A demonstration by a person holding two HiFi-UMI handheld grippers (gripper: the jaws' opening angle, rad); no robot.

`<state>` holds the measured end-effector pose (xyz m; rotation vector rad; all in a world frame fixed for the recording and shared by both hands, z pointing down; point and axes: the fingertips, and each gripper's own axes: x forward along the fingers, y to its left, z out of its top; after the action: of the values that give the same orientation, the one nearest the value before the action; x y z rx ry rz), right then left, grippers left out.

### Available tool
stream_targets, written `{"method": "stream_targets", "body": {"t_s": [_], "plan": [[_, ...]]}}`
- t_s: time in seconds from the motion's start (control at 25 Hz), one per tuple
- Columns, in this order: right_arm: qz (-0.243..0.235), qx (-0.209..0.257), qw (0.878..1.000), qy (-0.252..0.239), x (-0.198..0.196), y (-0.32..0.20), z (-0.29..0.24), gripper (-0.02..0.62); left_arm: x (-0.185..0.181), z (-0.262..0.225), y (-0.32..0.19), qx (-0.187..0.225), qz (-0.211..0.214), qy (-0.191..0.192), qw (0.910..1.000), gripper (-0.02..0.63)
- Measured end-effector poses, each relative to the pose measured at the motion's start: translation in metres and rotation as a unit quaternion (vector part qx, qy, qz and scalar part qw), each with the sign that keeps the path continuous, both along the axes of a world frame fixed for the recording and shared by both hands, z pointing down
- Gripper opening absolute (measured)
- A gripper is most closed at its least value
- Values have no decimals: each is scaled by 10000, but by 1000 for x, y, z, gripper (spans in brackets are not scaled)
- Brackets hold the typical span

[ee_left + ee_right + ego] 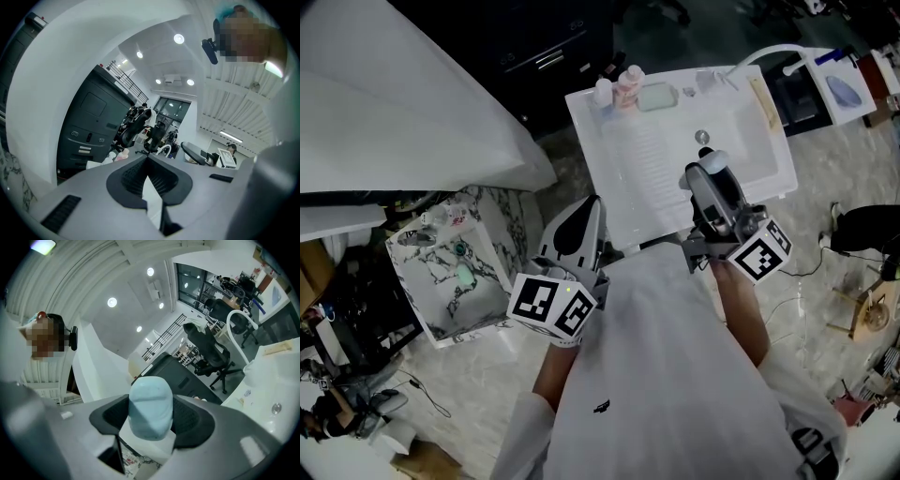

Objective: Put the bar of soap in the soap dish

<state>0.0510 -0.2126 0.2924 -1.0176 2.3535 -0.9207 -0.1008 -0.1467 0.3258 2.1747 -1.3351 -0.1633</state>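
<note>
Pale stone-look floor surrounds a white sink unit (pixel 656 178) at twelve o'clock in the head view. Small bottles (pixel 619 86) and what I take for the soap dish (pixel 657 97) sit on its back ledge, and a marble-patterned box (pixel 450 272) stands off at nine o'clock. The right gripper (pixel 705 173) hangs over the basin, and the left gripper (pixel 591 211) sits by the sink's near-left corner, well apart from the dish. In the left gripper view, the jaws are pressed together with nothing between them, aimed up past office chairs (pixel 140 126) at round ceiling lights (pixel 178 38). In the right gripper view, the jaws are clamped on the pale blue bar of soap (pixel 150 411), which stands out past the pads, also pointed ceilingward. To my eye the carry is the step in hand. The soap wants tipping back down and taking towards eleven o'clock, across the basin to the dish. It should be lowered flat until it rests and only then let go. A slick bar could squirt free if squeezed harder.
</note>
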Motion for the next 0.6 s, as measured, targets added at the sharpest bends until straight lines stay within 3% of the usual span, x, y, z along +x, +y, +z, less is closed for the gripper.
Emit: {"method": "stream_targets", "body": {"t_s": [0.6], "plan": [[-11, -30, 9988, 498, -1, -69, 31, 298, 4, 17, -33, -295, -61, -367, 9989, 0]]}}
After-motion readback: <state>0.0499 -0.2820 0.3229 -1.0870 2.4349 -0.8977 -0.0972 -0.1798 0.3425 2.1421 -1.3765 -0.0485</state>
